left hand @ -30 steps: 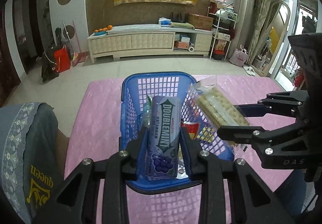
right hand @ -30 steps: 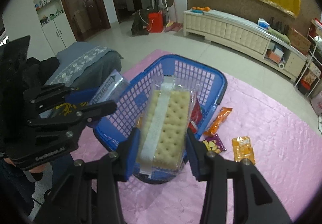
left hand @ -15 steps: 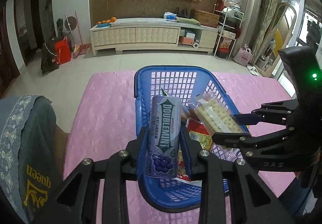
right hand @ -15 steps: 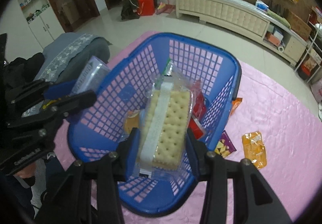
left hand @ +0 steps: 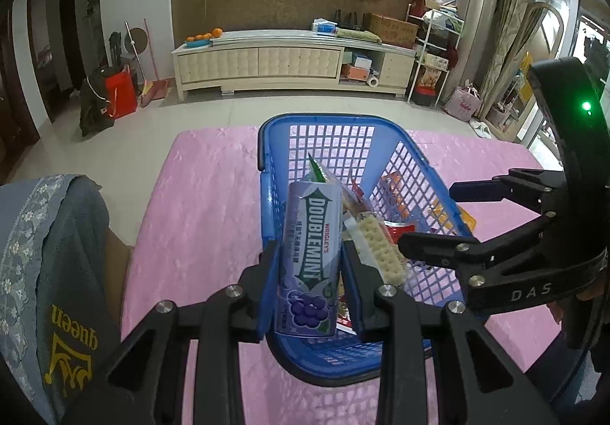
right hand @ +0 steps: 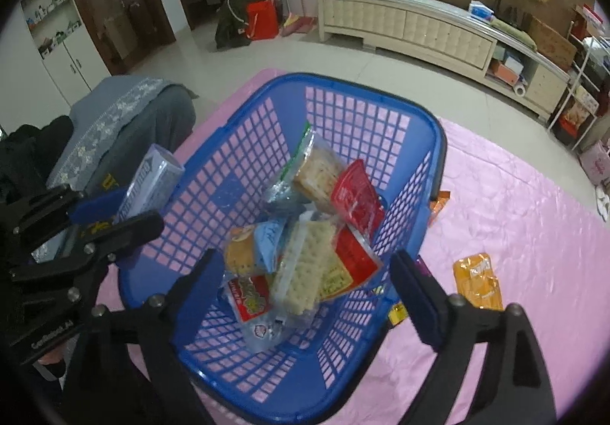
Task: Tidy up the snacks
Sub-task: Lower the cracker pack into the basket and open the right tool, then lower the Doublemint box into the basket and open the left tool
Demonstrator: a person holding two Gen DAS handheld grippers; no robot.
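My right gripper (right hand: 301, 287) has just let go: half a second ago its fingers clamped the clear-wrapped pack of pale square crackers (right hand: 301, 268), and now they stand wide apart with the pack lying between them but below, on the heap of snack packets inside the blue plastic lattice basket (right hand: 366, 97). That snack is stowed (one fewer to sort). My left gripper (left hand: 309, 276) still holds the purple Doublemint gum canister (left hand: 310, 261) upright, its fingers tight on both sides, over the basket's near rim. I judge it goes in next. An orange foil packet (right hand: 478, 285) lies on the pink-covered table (right hand: 533, 215), outside the basket.
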